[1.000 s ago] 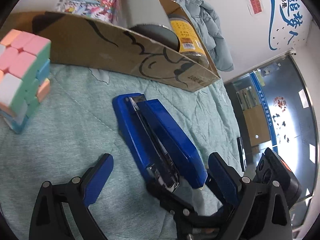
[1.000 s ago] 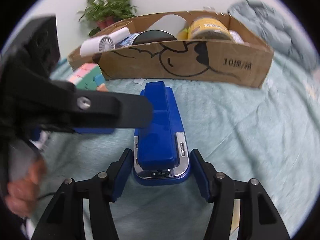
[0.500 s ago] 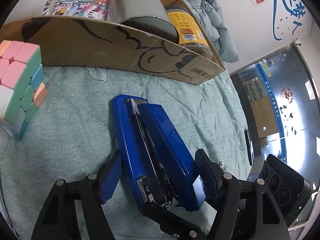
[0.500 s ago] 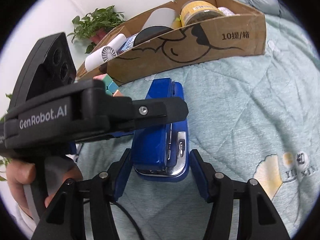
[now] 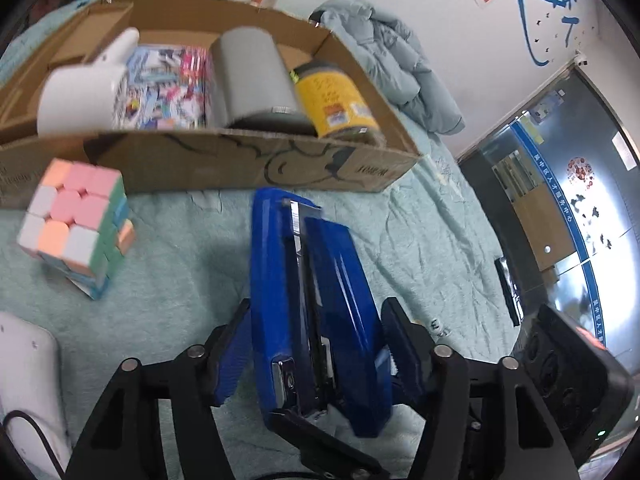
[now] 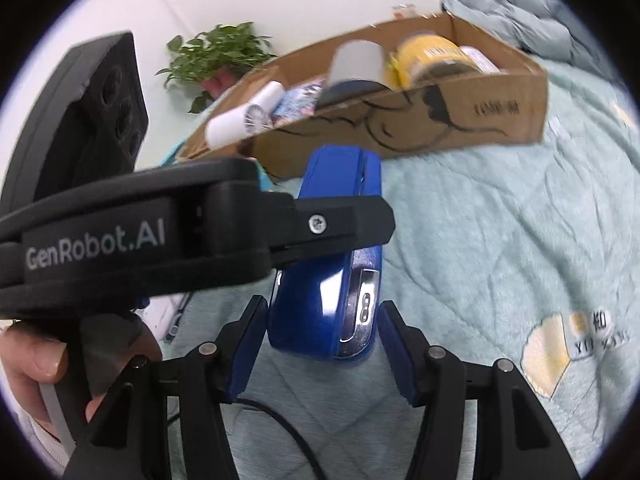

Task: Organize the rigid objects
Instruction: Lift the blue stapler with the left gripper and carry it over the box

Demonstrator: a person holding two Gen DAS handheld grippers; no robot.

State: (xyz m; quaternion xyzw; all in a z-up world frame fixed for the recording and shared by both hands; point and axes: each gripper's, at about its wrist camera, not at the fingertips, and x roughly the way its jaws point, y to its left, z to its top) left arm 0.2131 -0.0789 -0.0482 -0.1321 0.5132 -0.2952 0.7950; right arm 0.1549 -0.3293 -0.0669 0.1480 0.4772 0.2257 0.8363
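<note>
A: Where is the stapler [image 5: 316, 312]?

B: It is tipped on its side above the green quilt [image 5: 180, 280], in front of the cardboard box [image 5: 240, 164]. The left gripper [image 5: 316, 360] has its blue pads against both flanks of the stapler's rear end, clamped on it.

A: And the right gripper [image 6: 322, 344]?

B: It straddles the stapler's metal end; its jaws stand a little wider than the stapler, with a gap showing at the right pad, so it has nothing in its grasp.

A: What else is near?

B: A pastel puzzle cube [image 5: 76, 224] sits on the quilt left of the stapler, apart from it. In the box lie a white roll [image 5: 80, 100], a grey cylinder [image 5: 252, 76] and a yellow jar [image 5: 336, 100].
</note>
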